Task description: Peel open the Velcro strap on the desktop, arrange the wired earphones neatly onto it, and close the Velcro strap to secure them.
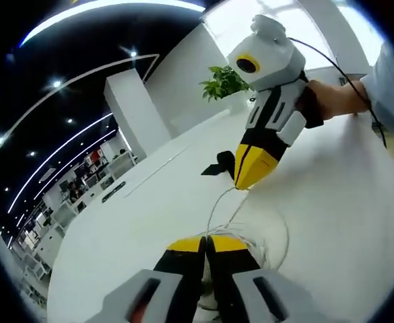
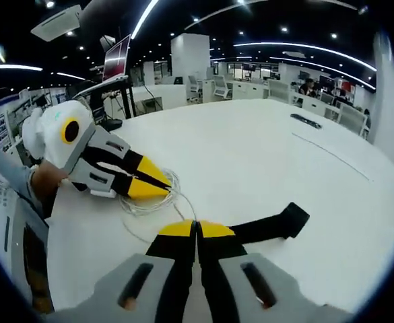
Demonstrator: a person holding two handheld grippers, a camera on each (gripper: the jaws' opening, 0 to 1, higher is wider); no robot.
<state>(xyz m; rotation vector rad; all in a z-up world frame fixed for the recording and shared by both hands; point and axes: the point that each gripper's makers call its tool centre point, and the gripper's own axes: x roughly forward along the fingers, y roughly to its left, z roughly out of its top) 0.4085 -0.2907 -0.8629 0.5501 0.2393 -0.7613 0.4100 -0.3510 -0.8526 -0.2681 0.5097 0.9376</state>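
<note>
In the left gripper view, the left gripper (image 1: 206, 239) is seen rising from the bottom edge, its yellow-tipped jaws pressed together with no gap visible between them; the coiled white earphones (image 1: 250, 232) are laid on the white desktop (image 1: 345, 222) directly at and beyond those tips, and a strand of the cable appears to be caught at the tips, though a firm pinch cannot be confirmed. The right gripper (image 1: 246, 183) is seen entering from the upper right, held by a person's hand (image 1: 335, 99); its jaws are drawn to a closed point that meets the far end of the earphone loop, and whether cable is pinched there cannot be told. The black Velcro strap (image 1: 218, 165) is partly hidden just behind that gripper's tip. A potted plant (image 1: 225, 82) is seen at the far edge of the desktop.

In the right gripper view, the right gripper (image 2: 197, 227) is shown with its jaws brought together; the Velcro strap (image 2: 271, 227) is stretched flat on the desktop (image 2: 250, 155) from beside those tips out to the right, with a wider tab at its far end. The left gripper (image 2: 161, 187) is seen on the left, its closed tips resting on the earphones (image 2: 153, 200), which are bunched in a loose coil well left of the strap's tab; a thin cable is trailed from the coil toward the right gripper's tips.
</note>
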